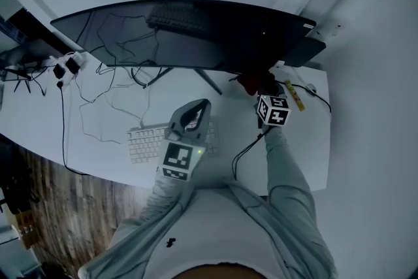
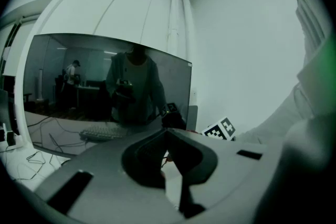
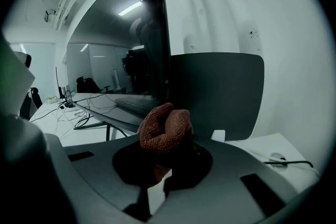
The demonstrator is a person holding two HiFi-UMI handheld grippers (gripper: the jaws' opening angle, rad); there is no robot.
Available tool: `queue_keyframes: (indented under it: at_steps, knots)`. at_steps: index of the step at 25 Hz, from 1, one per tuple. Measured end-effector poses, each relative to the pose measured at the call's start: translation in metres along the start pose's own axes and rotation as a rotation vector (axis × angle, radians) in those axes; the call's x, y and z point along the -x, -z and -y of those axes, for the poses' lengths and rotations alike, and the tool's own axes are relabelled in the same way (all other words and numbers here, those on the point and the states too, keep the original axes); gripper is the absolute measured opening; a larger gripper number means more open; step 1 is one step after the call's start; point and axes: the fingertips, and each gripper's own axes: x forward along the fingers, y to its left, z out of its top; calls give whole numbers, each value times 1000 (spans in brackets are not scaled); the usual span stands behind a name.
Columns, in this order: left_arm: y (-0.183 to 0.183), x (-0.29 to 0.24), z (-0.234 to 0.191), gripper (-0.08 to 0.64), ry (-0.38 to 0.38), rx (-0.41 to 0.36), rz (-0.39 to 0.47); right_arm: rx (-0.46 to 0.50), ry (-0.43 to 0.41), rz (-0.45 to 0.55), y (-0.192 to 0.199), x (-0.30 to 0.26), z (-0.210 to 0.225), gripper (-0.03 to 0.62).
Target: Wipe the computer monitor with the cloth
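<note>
Gently press the bunched cloth (image 3: 164, 128), clamped tight in the right gripper (image 1: 260, 89) beside the lower right corner of the monitor (image 1: 196, 32), flat onto the monitor; sweep in overlapping strokes toward the monitor's left edge. Hold the left gripper (image 2: 167, 136), pinched together on nothing, clear in front of the monitor.

We see a rough, knitted cloth (image 3: 164, 131); monitor (image 1: 196, 36) screen glossy w/ reflections; desk (image 1: 313, 147) smooth, matt white; floor (image 1: 39, 206) near left wood-grained.

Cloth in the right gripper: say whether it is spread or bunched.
Bunched: the cloth sits as a folded wad clamped in the right gripper, no flat part showing.
</note>
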Motion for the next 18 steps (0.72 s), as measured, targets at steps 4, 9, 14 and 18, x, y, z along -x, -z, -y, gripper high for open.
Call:
queue_keyframes:
  at_steps: [4, 9, 14, 18]
  knots:
    - [-7, 0, 2, 20, 0, -15, 9, 29, 2, -9, -2, 2, 3, 35]
    - [-15, 5, -1, 20, -14, -17, 23, 65, 27, 14, -13, 11, 6, 35]
    - [-22, 13, -2, 20, -29, -27, 41, 132, 44, 67, -43, 28, 11, 35]
    - [-30, 18, 2, 20, -31, -36, 60, 173, 51, 123, -72, 44, 13, 35]
